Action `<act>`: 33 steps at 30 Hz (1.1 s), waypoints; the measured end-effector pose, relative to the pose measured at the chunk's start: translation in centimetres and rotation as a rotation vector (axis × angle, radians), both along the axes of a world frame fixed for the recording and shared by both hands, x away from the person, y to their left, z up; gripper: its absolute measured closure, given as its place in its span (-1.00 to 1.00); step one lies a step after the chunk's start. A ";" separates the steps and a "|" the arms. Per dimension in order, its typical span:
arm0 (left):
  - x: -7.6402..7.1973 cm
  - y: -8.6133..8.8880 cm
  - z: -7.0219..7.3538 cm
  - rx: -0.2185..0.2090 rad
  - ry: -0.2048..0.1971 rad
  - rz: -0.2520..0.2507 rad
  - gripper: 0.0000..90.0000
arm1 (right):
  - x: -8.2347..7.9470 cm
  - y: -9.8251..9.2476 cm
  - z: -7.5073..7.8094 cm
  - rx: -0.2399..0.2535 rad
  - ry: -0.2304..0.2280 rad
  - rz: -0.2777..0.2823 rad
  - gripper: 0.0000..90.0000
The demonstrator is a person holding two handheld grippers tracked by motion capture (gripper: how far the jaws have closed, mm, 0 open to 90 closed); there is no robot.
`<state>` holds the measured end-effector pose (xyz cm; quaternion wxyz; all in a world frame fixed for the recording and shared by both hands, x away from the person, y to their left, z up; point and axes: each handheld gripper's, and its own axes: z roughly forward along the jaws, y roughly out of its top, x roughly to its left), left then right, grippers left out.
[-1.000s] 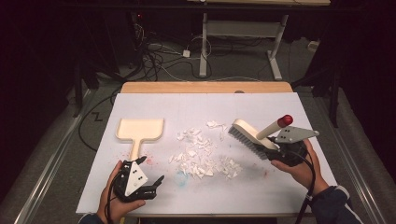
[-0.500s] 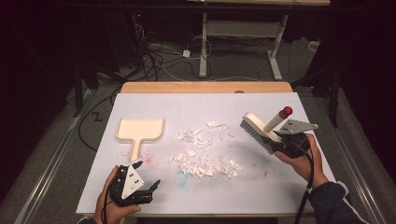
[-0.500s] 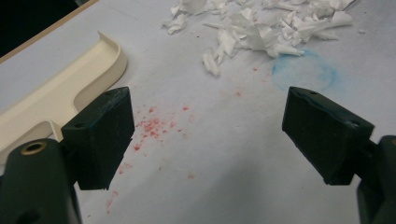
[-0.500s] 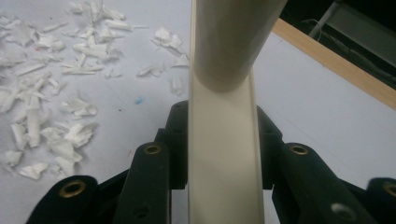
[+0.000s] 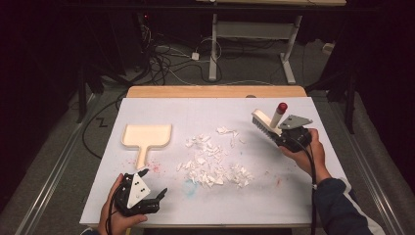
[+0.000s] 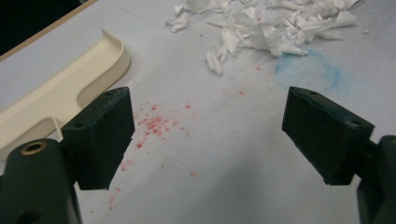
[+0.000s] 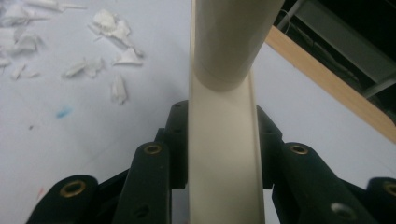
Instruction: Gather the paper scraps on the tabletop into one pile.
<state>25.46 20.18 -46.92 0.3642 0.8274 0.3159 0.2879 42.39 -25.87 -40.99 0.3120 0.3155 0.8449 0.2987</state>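
Your right hand-held gripper [image 5: 286, 135] clamps the cream plastic brush [image 5: 266, 123] at right of frame, its long handle angling up-right, dark bristles facing the shredded paper [image 5: 214, 159]. Your left hand-held gripper [image 5: 155, 195] gapes empty, lower left.

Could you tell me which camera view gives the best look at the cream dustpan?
The high view: the dustpan shows whole there, tray and handle, flat on the white table left of the paper scraps. The left gripper view catches its rim and part of its handle at the left edge, beside the open left gripper.
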 end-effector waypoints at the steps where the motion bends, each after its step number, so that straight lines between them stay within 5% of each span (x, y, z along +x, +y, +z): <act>1: 0.0 0.0 0.0 0.003 0.003 -0.001 -0.64 | 0.0 0.0 0.0 0.000 0.000 0.000 0.51; 4: 0.1 0.1 0.0 -0.001 0.005 -0.008 -0.64 | 1.6 1.5 -0.2 -0.011 -0.009 0.006 0.51; 9: 0.2 0.1 0.1 -0.008 -0.003 -0.012 -0.64 | 3.7 5.2 -1.4 -0.114 -0.062 -0.001 0.51; 15: 0.1 0.0 0.0 0.003 0.012 -0.020 -0.64 | 4.5 9.5 -3.1 -0.179 -0.061 0.068 0.52; 18: -0.1 0.0 -0.1 0.013 0.020 -0.029 -0.64 | 4.3 10.6 -3.5 -0.158 -0.039 0.105 0.51; 25: -0.2 -0.2 -0.1 0.019 0.030 -0.051 -0.64 | 2.2 12.5 -3.6 -0.102 -0.024 0.254 0.51; 27: -0.2 -0.3 -0.1 0.020 0.029 -0.056 -0.64 | 0.4 12.7 -3.8 -0.087 -0.008 0.333 0.50; 33: -0.3 -0.3 0.0 0.025 0.022 -0.055 -0.64 | -3.1 12.1 -4.3 -0.089 0.017 0.415 0.48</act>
